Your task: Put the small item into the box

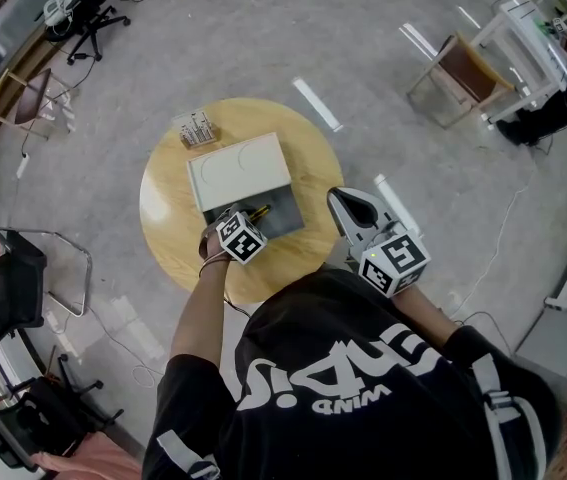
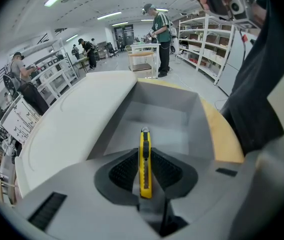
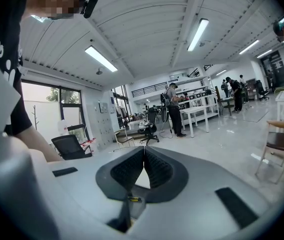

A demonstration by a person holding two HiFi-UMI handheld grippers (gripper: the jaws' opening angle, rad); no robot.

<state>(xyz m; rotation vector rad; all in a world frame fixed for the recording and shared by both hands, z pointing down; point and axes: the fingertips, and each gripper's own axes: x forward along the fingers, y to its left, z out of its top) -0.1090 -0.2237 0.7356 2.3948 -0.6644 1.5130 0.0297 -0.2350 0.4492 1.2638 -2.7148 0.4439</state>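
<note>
1. Overhead, the person's left forearm [image 1: 203,303] reaches straight out over the near edge of the round wooden table [image 1: 168,218], the wrist ending at the near side of the open grey box [image 1: 285,218].
2. The left gripper [image 1: 251,216] points forward and down into that box. Its marker cube faces up toward the head camera.
3. In the left gripper view, the left gripper [image 2: 143,156] has its ribbed black pads [image 2: 121,170] pressed against both sides of a yellow utility knife [image 2: 145,164].
4. The knife stands edge-on between the jaws and runs along them. Its front end sticks out past the jaw tips over the box's grey floor [image 2: 157,129]; whether it touches that floor cannot be told.
5. From the head view the utility knife [image 1: 260,210] shows as a short yellow bar over the box's open cavity.
6. The box's white lid [image 1: 238,168] lies folded back flat on the far side, and fills the left of the left gripper view [image 2: 71,124].
7. The right arm is bent and kept close to the torso. It carries the right gripper [image 1: 338,200] beside the table's right edge, well apart from the box.
8. In its own view the right gripper [image 3: 144,156] looks out level across the room. Its jaws meet at the tips with nothing between them.
9. A small pale striped object [image 1: 195,128] sits on the table beyond the lid's far left corner.
</note>
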